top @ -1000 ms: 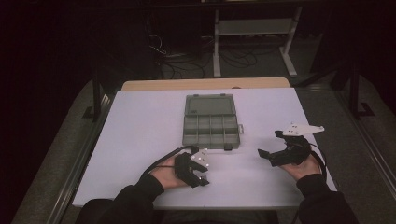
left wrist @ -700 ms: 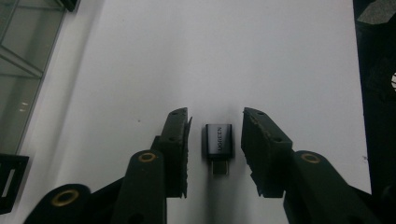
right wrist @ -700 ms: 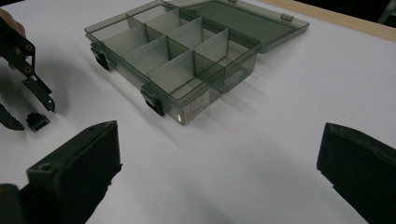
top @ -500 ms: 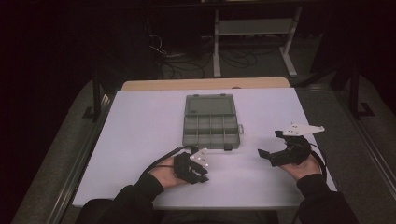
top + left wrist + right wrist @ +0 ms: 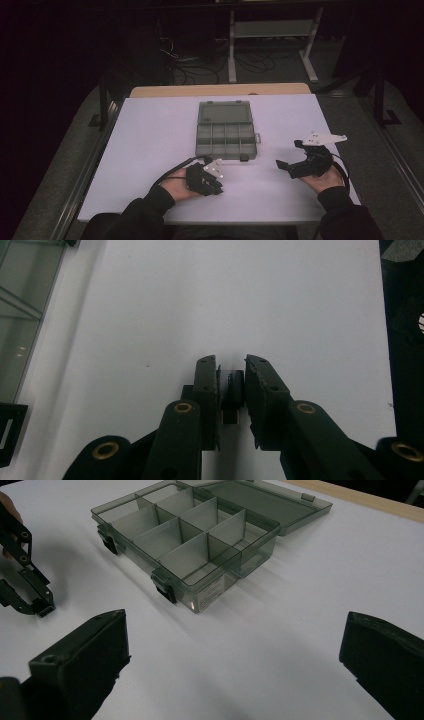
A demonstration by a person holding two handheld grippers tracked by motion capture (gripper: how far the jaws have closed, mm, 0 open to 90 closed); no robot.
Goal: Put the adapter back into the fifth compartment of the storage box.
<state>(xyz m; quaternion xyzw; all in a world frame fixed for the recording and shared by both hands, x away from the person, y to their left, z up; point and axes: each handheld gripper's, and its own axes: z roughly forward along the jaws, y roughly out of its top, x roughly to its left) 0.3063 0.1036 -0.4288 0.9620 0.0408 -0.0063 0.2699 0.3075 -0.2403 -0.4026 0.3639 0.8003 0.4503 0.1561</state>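
Note:
A smoky clear compartment box [image 5: 226,131] lies open on the white table top [image 5: 150,130], its lid folded back; the compartments [image 5: 190,535] look empty. My left gripper [image 5: 212,182] rests low on the table in front of the box's left corner. Its jaws have just been closing, and they now press on a small black part [image 5: 232,390] between the pads. The left gripper [image 5: 42,611] also shows at the left edge of the right gripper view. My right gripper [image 5: 288,153] sits to the right of the box, open wide, with bare table between its fingers [image 5: 90,650].
A wooden strip [image 5: 215,90] runs along the table's far edge. Beyond it on the dark floor lie cables [image 5: 200,65] and a metal stand [image 5: 272,30]. Dark rails [image 5: 102,100] flank the table's sides.
The left gripper's jaws have drawn together onto the small black part. Neither hand has shifted, and the right gripper stays as wide as before.

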